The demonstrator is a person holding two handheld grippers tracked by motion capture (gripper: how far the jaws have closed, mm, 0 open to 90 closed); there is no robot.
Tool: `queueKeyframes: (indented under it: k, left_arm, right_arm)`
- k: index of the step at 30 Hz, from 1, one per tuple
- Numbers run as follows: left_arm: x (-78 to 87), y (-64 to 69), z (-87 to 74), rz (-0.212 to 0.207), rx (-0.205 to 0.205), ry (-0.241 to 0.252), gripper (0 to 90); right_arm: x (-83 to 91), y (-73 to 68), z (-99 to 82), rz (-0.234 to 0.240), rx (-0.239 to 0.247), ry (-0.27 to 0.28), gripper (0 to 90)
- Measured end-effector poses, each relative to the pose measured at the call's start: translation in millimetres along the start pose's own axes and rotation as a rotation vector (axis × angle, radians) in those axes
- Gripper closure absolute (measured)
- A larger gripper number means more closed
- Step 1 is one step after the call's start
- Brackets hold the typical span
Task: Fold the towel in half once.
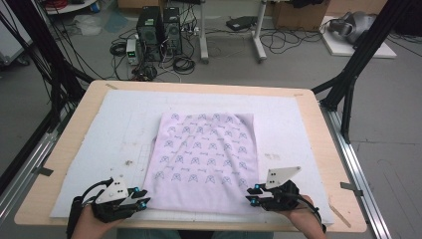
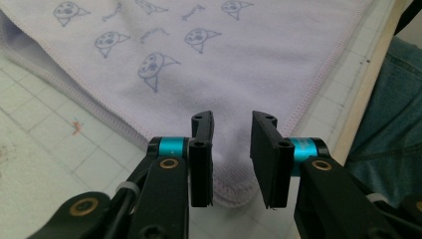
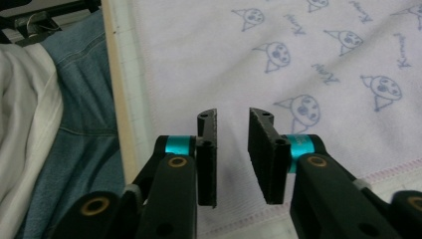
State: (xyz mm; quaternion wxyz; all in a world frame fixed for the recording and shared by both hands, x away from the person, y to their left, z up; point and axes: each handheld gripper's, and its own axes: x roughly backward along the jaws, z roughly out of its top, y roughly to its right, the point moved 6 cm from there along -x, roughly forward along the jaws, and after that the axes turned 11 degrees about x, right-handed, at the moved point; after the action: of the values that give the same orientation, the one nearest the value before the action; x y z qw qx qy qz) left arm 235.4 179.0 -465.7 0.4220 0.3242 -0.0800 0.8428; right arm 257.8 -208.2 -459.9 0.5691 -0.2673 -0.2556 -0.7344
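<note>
A light wooden worktop (image 1: 318, 124) carries a white gridded mat (image 1: 119, 119). Beyond the far edge, two black computer towers (image 1: 159, 32) stand on the grey floor among loose cables, and black frame struts (image 1: 356, 59) rise at both sides. Nothing lies between the tools and the cloth.

A pale lilac cloth printed with small blue cat faces (image 1: 204, 159) lies flat at the centre of the mat, its near hem close to the worktop's near edge.

The left tool (image 1: 141, 198) sits at the cloth's near left corner; in the left gripper view (image 2: 231, 149) its jaws stand apart, straddling that corner and gripping nothing. The right tool (image 1: 253, 195) sits at the near right corner; in the right gripper view (image 3: 231, 149) its jaws also stand apart over the hem, gripping nothing.
</note>
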Motion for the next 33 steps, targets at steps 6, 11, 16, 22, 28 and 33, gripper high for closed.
queueKeyframes:
  k: [6, 11, 16, 22, 28, 33]
  left_arm:
    - [-8.7, -12.8, 7.7, 0.020, 0.023, 0.010, 63.6]
    - [-14.3, -25.6, 16.2, 0.035, 0.053, 0.033, 61.4]
    - [-20.6, -44.6, 30.1, 0.069, 0.096, 0.060, 58.9]
    - [-30.3, -86.8, 57.1, 0.155, 0.165, 0.092, 61.9]
    - [-50.7, -126.5, 92.3, 0.221, 0.236, 0.109, 63.7]
    - [-77.4, -147.0, 108.4, 0.221, 0.309, 0.077, 52.8]
  right_arm:
    - [-5.3, 18.1, 1.6, -0.032, -0.028, 0.001, 64.0]
    - [-12.1, 33.2, 7.6, -0.056, -0.036, -0.005, 58.7]
    - [-19.4, 48.6, 16.2, -0.080, -0.042, -0.003, 54.7]
    - [-28.0, 68.4, 19.3, -0.119, -0.067, -0.011, 53.4]
    - [-37.3, 90.7, 16.1, -0.150, -0.104, -0.028, 53.4]
    - [-43.7, 99.3, 16.7, -0.146, -0.108, -0.034, 53.0]
